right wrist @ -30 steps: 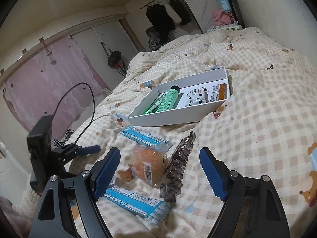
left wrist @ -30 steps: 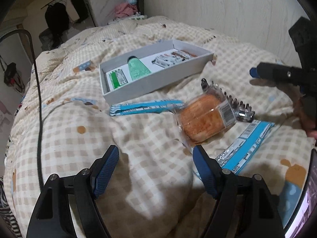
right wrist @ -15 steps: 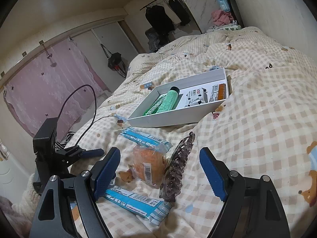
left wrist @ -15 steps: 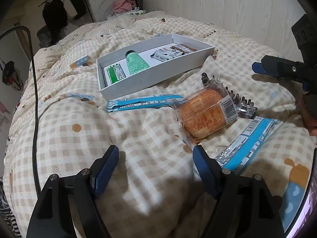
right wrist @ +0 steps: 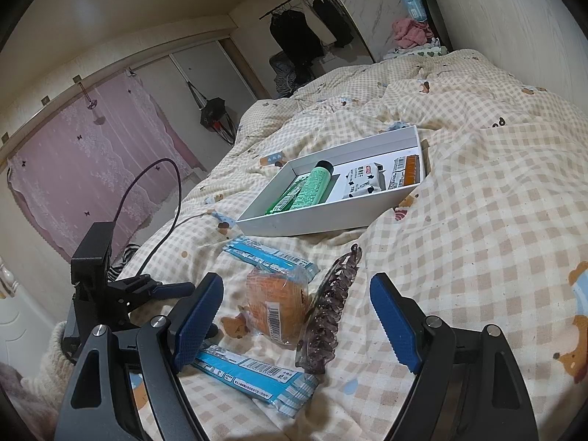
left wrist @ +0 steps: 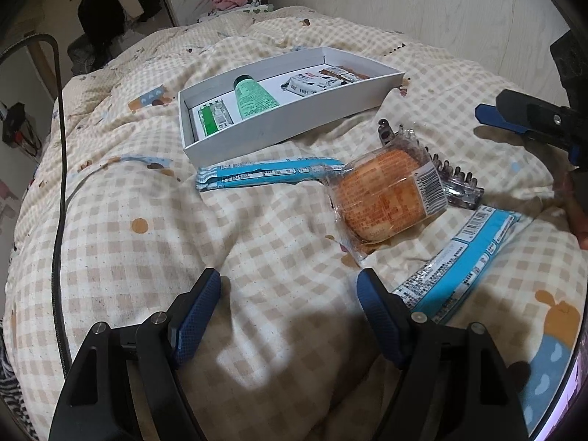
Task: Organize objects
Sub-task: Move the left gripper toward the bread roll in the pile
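A white box on the checked quilt holds a green tube, a green packet and snack packs. In front of it lie a wrapped orange bun, a clear hair claw and two blue packets. My left gripper is open and empty above the quilt, short of the bun. My right gripper is open and empty, with the bun and claw seen between its fingers.
The right gripper shows at the right edge of the left wrist view; the left gripper shows at the left of the right wrist view. A black cable runs over the quilt's left side. The wall borders the bed.
The left gripper's view has tilted down and drawn a little closer to the bun and packets. The right gripper has barely moved. Both stay open.
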`<state>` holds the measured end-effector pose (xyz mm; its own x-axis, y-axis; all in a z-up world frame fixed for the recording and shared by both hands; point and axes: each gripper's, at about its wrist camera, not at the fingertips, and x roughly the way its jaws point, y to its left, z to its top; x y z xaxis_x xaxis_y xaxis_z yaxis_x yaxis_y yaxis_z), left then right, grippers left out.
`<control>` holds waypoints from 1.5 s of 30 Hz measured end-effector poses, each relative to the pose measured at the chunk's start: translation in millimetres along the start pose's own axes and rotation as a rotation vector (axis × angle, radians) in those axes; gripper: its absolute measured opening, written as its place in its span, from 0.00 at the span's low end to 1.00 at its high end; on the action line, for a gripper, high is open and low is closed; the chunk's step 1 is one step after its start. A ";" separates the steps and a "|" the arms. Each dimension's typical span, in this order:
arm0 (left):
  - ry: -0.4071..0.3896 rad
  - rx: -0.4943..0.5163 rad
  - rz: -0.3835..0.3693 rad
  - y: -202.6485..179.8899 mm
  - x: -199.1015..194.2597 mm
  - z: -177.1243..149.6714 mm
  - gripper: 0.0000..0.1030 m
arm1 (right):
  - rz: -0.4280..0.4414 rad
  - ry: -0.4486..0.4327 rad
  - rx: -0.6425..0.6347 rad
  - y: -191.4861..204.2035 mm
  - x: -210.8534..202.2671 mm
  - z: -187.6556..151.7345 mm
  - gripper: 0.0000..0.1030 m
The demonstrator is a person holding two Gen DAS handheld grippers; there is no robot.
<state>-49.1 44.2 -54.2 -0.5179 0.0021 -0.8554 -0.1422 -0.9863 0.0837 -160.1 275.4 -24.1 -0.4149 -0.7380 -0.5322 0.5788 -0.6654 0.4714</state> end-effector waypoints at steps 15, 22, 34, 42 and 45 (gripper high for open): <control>-0.071 -0.067 -0.278 14.4 -34.7 49.6 0.83 | 0.003 0.000 0.013 -1.8 -0.2 0.1 0.81; 0.112 -0.100 -0.323 -7.0 -7.9 84.1 0.85 | 0.015 -0.027 0.006 0.2 -5.3 0.2 0.96; 0.292 -0.229 -0.306 -16.5 35.5 85.0 0.86 | 0.027 -0.051 0.029 -3.1 -10.2 0.7 0.97; 0.348 -0.369 -0.354 -17.5 54.6 83.7 0.91 | 0.029 -0.071 0.041 -5.1 -15.5 0.2 0.97; 0.397 -0.394 -0.365 -19.4 65.0 79.9 0.99 | 0.029 -0.069 0.042 -5.4 -14.8 0.7 0.97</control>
<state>-147.4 76.6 -70.5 -0.1341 0.3609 -0.9229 0.1078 -0.9205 -0.3756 -157.6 289.9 -18.4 -0.4466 -0.7622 -0.4687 0.5623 -0.6465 0.5156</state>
